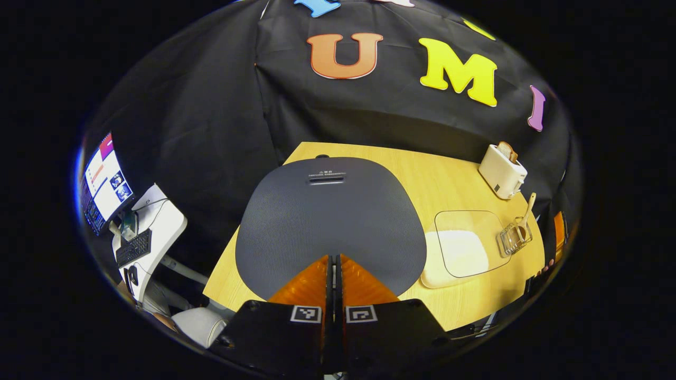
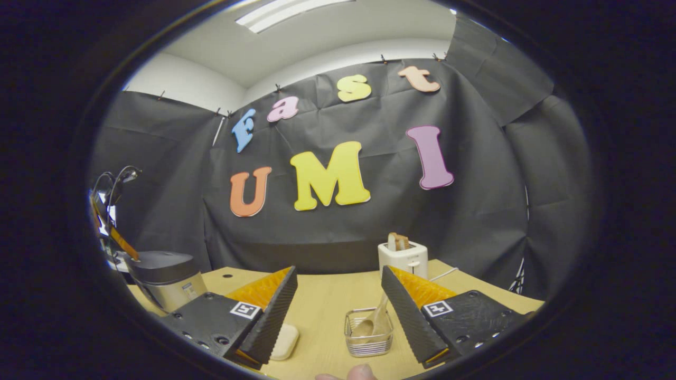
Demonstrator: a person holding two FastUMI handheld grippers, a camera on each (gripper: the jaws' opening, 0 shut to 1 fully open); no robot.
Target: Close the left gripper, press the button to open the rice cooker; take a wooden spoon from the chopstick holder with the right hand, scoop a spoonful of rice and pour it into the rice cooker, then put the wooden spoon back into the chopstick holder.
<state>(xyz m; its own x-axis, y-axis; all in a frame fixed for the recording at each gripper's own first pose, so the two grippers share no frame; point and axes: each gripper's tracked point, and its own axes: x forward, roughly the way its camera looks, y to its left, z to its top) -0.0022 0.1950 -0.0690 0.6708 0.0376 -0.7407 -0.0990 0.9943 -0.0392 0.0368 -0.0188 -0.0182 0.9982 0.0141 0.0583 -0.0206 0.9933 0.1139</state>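
My left gripper [image 1: 334,262] is shut, its fingers pressed together with nothing between them, hanging just above the front of the rice cooker's dark grey lid [image 1: 327,211], which is down. The rice cooker [image 2: 163,279] also stands at the left in the right gripper view. My right gripper [image 2: 340,303] is open and low over the table. Between and beyond its fingers sits the wire chopstick holder [image 2: 368,332] with the wooden spoon [image 2: 376,316] leaning in it. From the left gripper view the holder [image 1: 514,236] and spoon [image 1: 528,207] are at the table's right edge.
A shallow rice container [image 1: 459,248] with a clear lid lies between cooker and holder. A white toaster [image 1: 501,170] with bread stands at the back of the wooden table [image 1: 433,174]. A monitor [image 1: 103,182] and keyboard [image 1: 133,248] sit off the table's left. A fingertip [image 2: 360,372] shows low in the right gripper view.
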